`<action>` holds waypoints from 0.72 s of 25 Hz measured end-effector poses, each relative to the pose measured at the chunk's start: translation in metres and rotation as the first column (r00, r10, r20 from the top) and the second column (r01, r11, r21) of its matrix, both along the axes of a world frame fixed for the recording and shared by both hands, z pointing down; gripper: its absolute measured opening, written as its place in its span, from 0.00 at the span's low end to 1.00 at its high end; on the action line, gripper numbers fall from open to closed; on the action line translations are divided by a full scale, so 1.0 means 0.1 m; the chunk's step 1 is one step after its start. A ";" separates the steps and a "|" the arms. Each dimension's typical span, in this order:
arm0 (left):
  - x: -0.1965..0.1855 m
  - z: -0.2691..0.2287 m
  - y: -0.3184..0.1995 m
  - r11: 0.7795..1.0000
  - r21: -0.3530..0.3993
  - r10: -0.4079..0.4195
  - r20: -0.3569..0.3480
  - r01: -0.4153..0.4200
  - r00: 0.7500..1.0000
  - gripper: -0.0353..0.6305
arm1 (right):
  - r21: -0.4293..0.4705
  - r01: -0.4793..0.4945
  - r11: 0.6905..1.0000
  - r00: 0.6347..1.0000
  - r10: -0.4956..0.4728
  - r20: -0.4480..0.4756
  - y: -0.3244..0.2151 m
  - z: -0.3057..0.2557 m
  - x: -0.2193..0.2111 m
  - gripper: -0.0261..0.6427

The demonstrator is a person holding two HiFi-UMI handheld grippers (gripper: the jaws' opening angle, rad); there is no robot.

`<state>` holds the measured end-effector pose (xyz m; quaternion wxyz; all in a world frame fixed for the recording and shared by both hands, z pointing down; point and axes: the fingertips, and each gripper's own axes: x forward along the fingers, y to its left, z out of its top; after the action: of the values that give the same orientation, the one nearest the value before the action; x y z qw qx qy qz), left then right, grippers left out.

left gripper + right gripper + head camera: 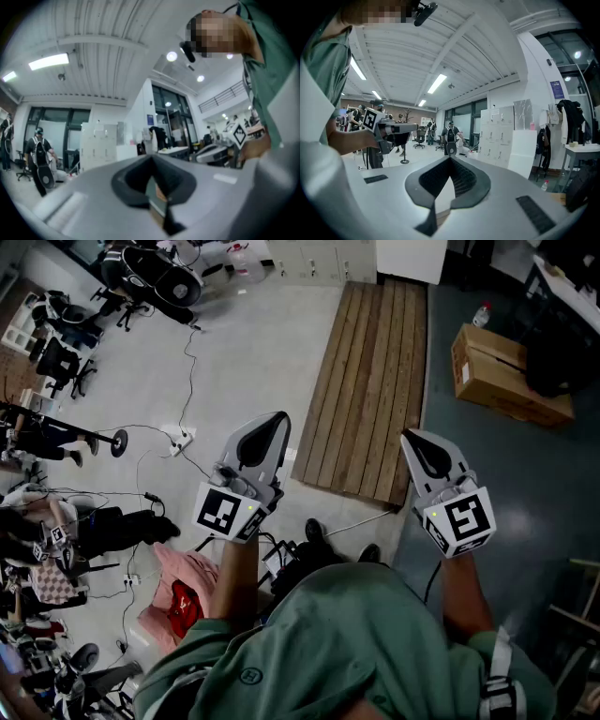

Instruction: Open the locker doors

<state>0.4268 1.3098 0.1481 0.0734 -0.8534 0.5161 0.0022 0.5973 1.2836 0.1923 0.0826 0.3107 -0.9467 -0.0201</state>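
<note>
Over the pale floor (244, 352), the person in a green top (356, 643) is holding both grippers out in front, roughly level and side by side. The left gripper (277, 418) is showing its jaws pressed together at the tips, with nothing between them; its own view confirms the two dark pads are meeting in a closed point. The right gripper (409, 436) is likewise sitting fully closed and empty, its ribbed pads touching along their length in the right gripper view. Each gripper is carrying its marker cube just ahead of the wrist.

The lockers (314, 261) are standing at the far end of the room, past a wooden slat platform (370, 381), well apart from both grippers. In the right gripper view they are appearing as a pale grey bank of small doors, all looking shut, with a white panel (524, 152) leaning or standing just in front of them. Neither gripper is touching them.

A cardboard box (506, 376) is lying on the darker floor to the right of the platform, with a bottle (482, 315) near its far corner. Cables and a power strip (178, 439) are trailing across the pale floor on the left, near several office chairs (61, 362). Another person wearing a backpack (451, 138) is standing in the distance, left of the lockers.
</note>
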 end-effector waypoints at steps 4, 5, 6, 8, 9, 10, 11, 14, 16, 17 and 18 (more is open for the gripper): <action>-0.31 0.00 -0.10 1.000 0.007 0.028 0.000 -0.028 1.000 0.06 | 0.015 -0.023 1.000 1.000 0.023 -0.005 -0.15 -0.02 -0.29 0.04; -0.42 0.00 -0.13 0.999 0.010 0.034 -0.003 -0.034 0.999 0.06 | 0.017 -0.036 0.999 0.999 0.036 -0.005 -0.19 -0.03 -0.37 0.04; -0.54 -0.01 -0.15 0.999 0.013 0.039 -0.007 -0.039 0.999 0.06 | 0.015 -0.051 0.999 0.999 0.051 -0.002 -0.23 -0.04 -0.46 0.04; -0.79 -0.04 -0.23 0.999 0.024 0.047 -0.014 -0.047 0.999 0.06 | 0.009 -0.079 0.997 0.997 0.079 0.009 -0.32 -0.05 -0.66 0.04; -0.92 -0.05 -0.28 0.998 0.031 0.049 -0.016 -0.049 0.999 0.06 | 0.007 -0.091 0.996 0.996 0.091 0.011 -0.38 -0.05 -0.78 0.04; -1.04 -0.04 -0.33 0.998 0.036 0.051 -0.013 -0.050 0.999 0.06 | 0.005 -0.102 0.995 0.995 0.102 0.011 -0.43 -0.03 -0.90 0.04; -1.17 -0.02 -0.39 0.998 0.037 0.053 -0.008 -0.052 0.999 0.06 | 0.004 -0.111 0.994 0.994 0.111 0.011 -0.49 -0.01 -1.02 0.04; -1.58 0.06 -0.52 0.998 0.030 0.058 -0.005 -0.058 0.998 0.06 | 0.013 -0.130 0.991 0.991 0.130 0.021 -0.63 -0.01 -1.37 0.04; -1.85 0.06 -0.58 0.998 0.026 0.058 -0.024 -0.057 0.998 0.06 | 0.013 -0.142 0.990 0.989 0.141 0.040 -0.71 -0.05 -1.57 0.04; -1.96 0.06 -0.61 0.998 0.027 0.059 -0.027 -0.058 0.998 0.06 | 0.009 -0.148 0.989 0.988 0.147 0.045 -0.75 -0.07 -1.65 0.04; -2.06 0.06 -0.64 0.998 0.027 0.060 -0.026 -0.059 0.998 0.06 | 0.003 -0.151 0.988 0.987 0.151 0.046 -0.80 -0.08 -1.72 0.04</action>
<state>0.2208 1.2454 0.1542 0.0777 -0.8673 0.4912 0.0228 0.4249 1.2037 0.1841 0.0611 0.3822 -0.9220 -0.0097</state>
